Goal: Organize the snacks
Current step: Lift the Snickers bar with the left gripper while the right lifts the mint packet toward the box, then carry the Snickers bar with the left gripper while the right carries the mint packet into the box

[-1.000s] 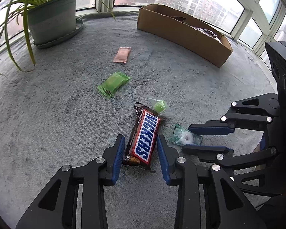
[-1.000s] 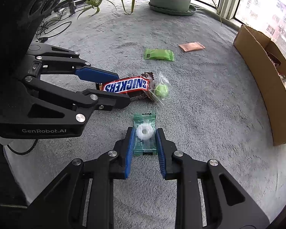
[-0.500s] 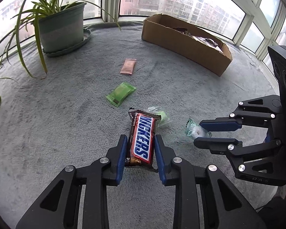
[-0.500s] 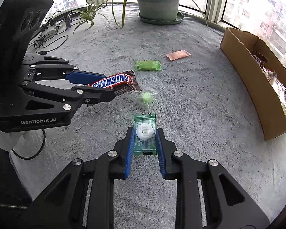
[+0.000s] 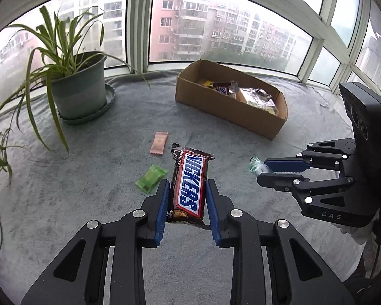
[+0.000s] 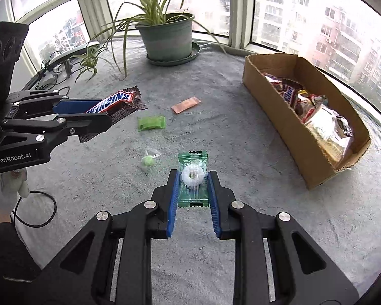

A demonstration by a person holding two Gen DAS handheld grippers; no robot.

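Lift-off: left gripper (image 5: 186, 198), fingers just closed, now gripping the brown-and-blue Snickers bar (image 5: 189, 184); right gripper (image 6: 192, 186) clamping the green-wrapped ring mint (image 6: 192, 178). Both raised off the grey carpeted bench (image 5: 89, 178), heading presumably toward the far-right cardboard box (image 5: 231, 110).

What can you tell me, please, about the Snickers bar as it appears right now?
The Snickers bar is a full-size bar in a glossy brown wrapper with the blue-and-white logo on a red-edged band and crimped, serrated ends. It looks intact and unopened. The left gripper is shut on its lower half, blue pads pressing its long sides, holding it clear of the grey carpet, far end tilted up and forward. Nothing else touches it.
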